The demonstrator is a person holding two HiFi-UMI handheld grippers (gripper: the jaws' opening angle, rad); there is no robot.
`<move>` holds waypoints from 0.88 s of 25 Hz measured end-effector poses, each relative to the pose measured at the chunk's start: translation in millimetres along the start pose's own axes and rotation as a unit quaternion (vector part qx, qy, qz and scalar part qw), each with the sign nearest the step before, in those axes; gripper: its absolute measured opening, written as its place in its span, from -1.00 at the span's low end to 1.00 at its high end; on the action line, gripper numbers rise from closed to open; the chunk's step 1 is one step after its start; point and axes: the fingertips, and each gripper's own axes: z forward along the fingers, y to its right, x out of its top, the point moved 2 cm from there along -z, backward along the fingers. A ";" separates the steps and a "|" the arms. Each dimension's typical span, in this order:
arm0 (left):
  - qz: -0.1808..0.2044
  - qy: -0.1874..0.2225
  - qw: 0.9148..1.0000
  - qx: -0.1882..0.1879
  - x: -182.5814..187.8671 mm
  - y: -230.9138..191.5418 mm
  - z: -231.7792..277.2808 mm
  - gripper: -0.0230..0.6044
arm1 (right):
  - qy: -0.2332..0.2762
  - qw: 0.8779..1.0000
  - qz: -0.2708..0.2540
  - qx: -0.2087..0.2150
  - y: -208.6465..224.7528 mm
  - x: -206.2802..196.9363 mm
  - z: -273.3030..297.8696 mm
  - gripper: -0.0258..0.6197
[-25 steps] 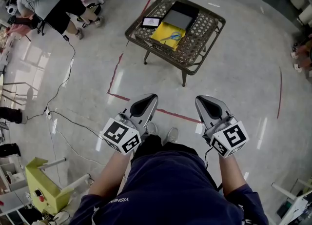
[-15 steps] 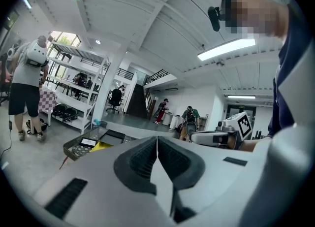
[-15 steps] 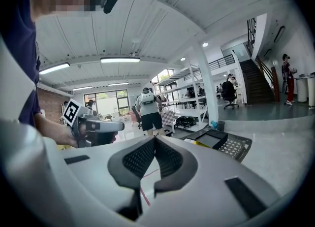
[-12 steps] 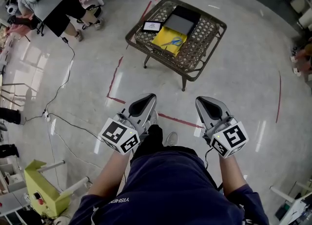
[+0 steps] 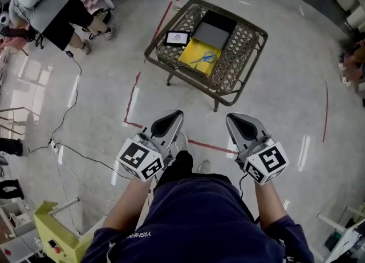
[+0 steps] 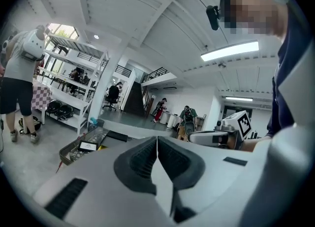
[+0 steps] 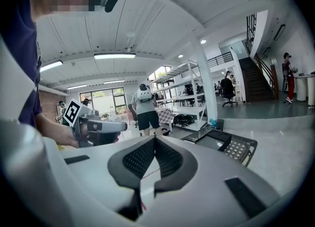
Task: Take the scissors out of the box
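Blue-handled scissors (image 5: 204,58) lie in an open yellow box (image 5: 191,55) on a low wicker table (image 5: 242,48). A black lid (image 5: 215,28) rests just beyond the box. My left gripper (image 5: 177,114) and right gripper (image 5: 230,118) are held side by side in front of my body, well short of the table and above the floor. Both are shut and hold nothing. In the left gripper view the left gripper (image 6: 157,140) has its jaws pressed together, with the table (image 6: 81,147) far off at the left. The right gripper (image 7: 154,140) also shows its jaws touching, with the table (image 7: 238,148) ahead at the right.
A small device with a lit screen (image 5: 177,38) lies on the table's left side. Red tape lines (image 5: 134,93) mark the floor around the table. Cables (image 5: 68,113) trail over the floor at the left. A person in grey (image 5: 45,5) stands at the upper left. A yellow machine (image 5: 54,227) is at the lower left.
I have stepped a little toward the table, and both grippers came along side by side, still shut. The person at the upper left has shifted further toward the corner.
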 end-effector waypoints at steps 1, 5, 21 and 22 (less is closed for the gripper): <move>-0.002 -0.001 1.000 -0.001 2.6 -9.0 3.3 -0.84 | 0.000 1.000 0.000 -0.001 1.8 3.4 9.0 -0.86; 0.000 -0.005 1.000 -0.017 14.3 -41.5 18.3 -0.84 | -0.002 1.000 0.002 -0.007 10.5 13.7 44.2 -0.86; 0.000 -0.015 0.998 -0.069 49.5 -144.5 58.6 -0.84 | -0.011 0.999 0.006 -0.052 34.5 46.2 146.0 -0.86; 0.000 -0.015 0.997 -0.072 52.2 -148.0 60.9 -0.84 | -0.012 0.998 0.006 -0.054 35.9 48.3 149.5 -0.86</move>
